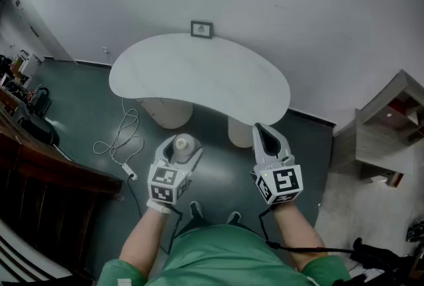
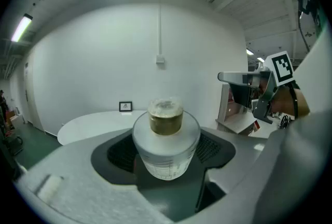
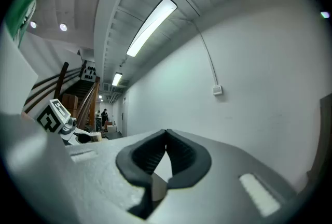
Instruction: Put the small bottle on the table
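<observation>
While the small bottle is not yet on the table, it sits gripped in the left gripper, whose jaws stand wide around its clear, rounded body with the dark pads pressed to either side and the brownish neck and pale top pointing up; in the head view the bottle shows as a pale round shape in that gripper, held over the dark floor just short of the white, bean-shaped table's near edge, with a loose white cable lying on the floor to its left. The right gripper is closed, its black pads meeting at the tips with nothing held, and in the head view it hangs beside the left one, also short of the table. A small framed card stands at the table's far edge against the white wall
</observation>
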Tool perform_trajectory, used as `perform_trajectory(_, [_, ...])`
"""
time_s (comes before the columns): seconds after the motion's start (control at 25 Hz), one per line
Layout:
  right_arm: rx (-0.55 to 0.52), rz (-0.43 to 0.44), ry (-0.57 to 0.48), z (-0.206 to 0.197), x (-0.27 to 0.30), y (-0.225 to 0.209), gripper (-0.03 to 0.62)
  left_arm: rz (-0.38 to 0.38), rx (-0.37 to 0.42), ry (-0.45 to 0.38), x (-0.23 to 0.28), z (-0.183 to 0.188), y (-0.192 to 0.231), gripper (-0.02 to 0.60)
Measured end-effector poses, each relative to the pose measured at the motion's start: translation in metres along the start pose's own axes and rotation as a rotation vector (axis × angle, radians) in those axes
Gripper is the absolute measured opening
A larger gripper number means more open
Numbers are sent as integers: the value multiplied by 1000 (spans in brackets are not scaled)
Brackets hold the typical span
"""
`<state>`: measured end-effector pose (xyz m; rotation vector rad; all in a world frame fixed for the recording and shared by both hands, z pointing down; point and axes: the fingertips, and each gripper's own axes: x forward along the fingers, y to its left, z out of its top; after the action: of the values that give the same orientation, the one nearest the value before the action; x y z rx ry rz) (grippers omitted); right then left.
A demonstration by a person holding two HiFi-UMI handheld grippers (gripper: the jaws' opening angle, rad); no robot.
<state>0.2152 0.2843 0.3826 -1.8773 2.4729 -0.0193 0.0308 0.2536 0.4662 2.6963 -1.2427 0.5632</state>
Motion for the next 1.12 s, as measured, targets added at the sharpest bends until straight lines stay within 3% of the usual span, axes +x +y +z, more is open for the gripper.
perform_trajectory(0.2, [-6,-5,7,-5,0,23,2,-17,39,-18,-25,1,3,344])
perform_trajectory(0.36, [3,9,29,-12,4,46,2,-25,24,-27,-48,-8,16,344])
perform_trajectory(0.6, [-21,20,56,-12,23,95,2,-20,1,-33,-79,-25,63,344])
perform_trajectory(1.12, [-68,-61,48,0,76,166,2,-14,-33,-74,-112,-46,170,344])
